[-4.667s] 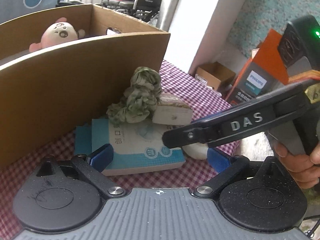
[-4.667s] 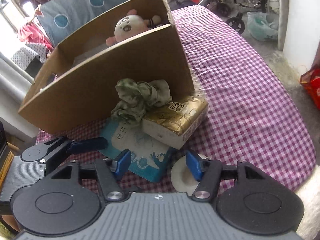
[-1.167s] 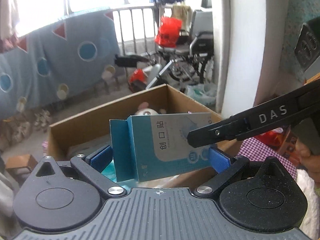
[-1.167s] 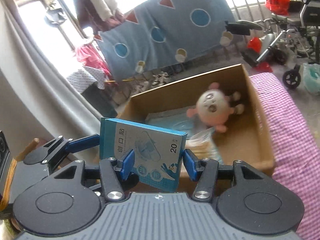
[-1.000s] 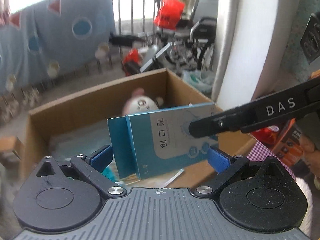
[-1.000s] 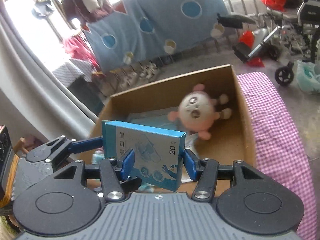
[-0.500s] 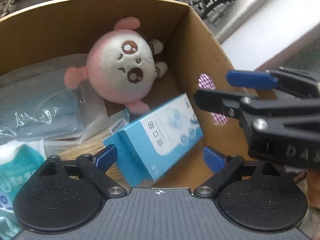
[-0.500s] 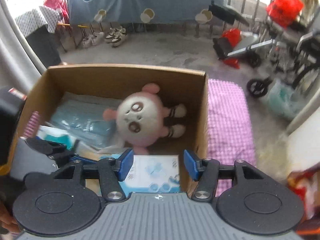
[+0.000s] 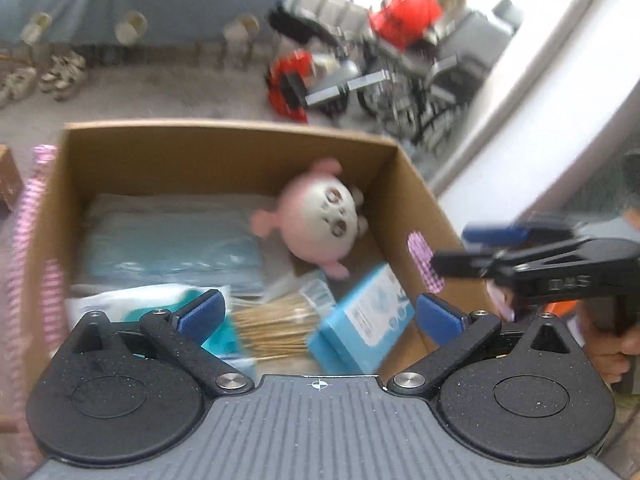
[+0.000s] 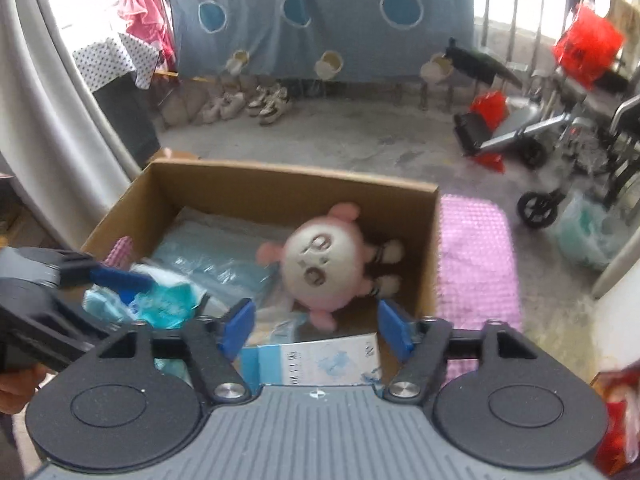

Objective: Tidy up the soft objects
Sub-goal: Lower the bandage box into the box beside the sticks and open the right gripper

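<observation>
Left wrist view: blue box (image 9: 362,318) was seen dropped inside the cardboard box (image 9: 224,138), both grippers (image 9: 318,314) (image 10: 312,326) just spread, nothing gripped.

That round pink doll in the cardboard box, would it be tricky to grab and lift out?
Probably easy. The plush doll looks stuffed and soft, so its body would likely squash under the pads rather than slip. It seems light for its bulk. Being nearly round, it may roll if nudged, though the box wall beside it would stop it.
</observation>
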The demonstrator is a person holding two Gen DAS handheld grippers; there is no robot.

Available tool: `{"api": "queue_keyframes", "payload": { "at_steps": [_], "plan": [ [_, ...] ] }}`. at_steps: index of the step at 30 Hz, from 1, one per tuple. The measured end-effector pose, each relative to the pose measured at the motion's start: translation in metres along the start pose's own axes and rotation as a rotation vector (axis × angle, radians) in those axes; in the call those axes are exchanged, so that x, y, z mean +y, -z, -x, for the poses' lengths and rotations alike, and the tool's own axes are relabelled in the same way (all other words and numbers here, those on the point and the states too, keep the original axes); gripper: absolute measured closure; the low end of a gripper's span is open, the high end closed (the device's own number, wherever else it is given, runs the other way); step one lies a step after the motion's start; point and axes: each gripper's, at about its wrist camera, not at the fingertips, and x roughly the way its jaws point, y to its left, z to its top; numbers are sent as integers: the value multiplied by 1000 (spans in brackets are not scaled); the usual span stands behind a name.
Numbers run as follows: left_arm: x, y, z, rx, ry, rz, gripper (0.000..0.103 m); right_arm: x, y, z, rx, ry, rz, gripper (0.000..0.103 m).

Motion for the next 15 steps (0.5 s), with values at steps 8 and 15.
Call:
{"api": "queue_keyframes", "payload": {
  "at_steps": [8, 15],
  "plan": [
    [9, 33, 47, -142, 3, 20, 1, -2, 4, -41, 285, -126, -247, 26],
    [17, 47, 62, -225, 24, 14, 1, -8, 9, -96, 545, 34, -376, 5]
  ]
}}
